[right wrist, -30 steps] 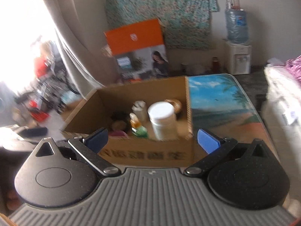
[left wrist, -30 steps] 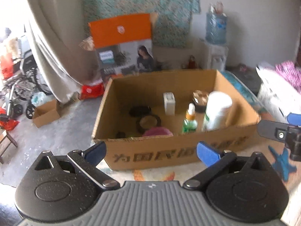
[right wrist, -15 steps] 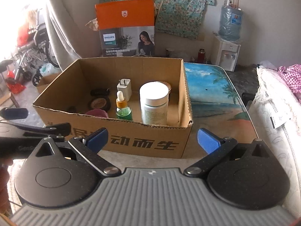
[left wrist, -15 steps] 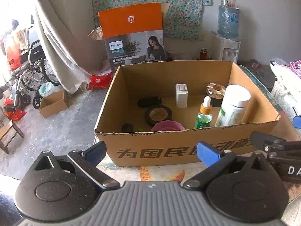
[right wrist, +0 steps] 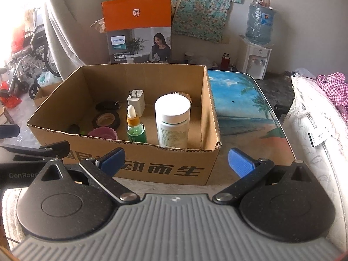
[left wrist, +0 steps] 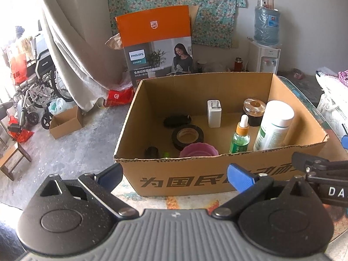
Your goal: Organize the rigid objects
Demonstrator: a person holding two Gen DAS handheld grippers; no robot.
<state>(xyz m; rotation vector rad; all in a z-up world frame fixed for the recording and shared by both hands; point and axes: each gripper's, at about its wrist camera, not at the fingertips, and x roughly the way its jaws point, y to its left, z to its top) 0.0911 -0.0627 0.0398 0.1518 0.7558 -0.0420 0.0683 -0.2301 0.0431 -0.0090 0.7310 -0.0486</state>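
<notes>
An open cardboard box (left wrist: 195,178) (right wrist: 167,169) stands on the table in front of both grippers. Inside it are a white bottle (left wrist: 274,126) (right wrist: 173,120), a green dropper bottle (left wrist: 240,136) (right wrist: 135,126), a white charger (left wrist: 214,113) (right wrist: 136,102), a black tape roll (left wrist: 187,136) (right wrist: 106,119), a pink dish (left wrist: 198,150) (right wrist: 102,133), a gold-lidded jar (left wrist: 254,111) and a black flat object (left wrist: 177,120). My left gripper (left wrist: 175,177) is open and empty before the box's near wall. My right gripper (right wrist: 176,162) is open and empty, also just short of the box.
The table top (right wrist: 243,108) has a beach picture and extends right of the box. A Philips carton (left wrist: 156,43) stands behind. A water dispenser (left wrist: 265,41) is at the back right, bedding (right wrist: 315,117) at right, and a wheelchair (left wrist: 37,82) and a small box (left wrist: 65,121) on the floor at left.
Both views have steadied and risen a little, so the box's inside shows more fully. Both grippers stay open and empty.
</notes>
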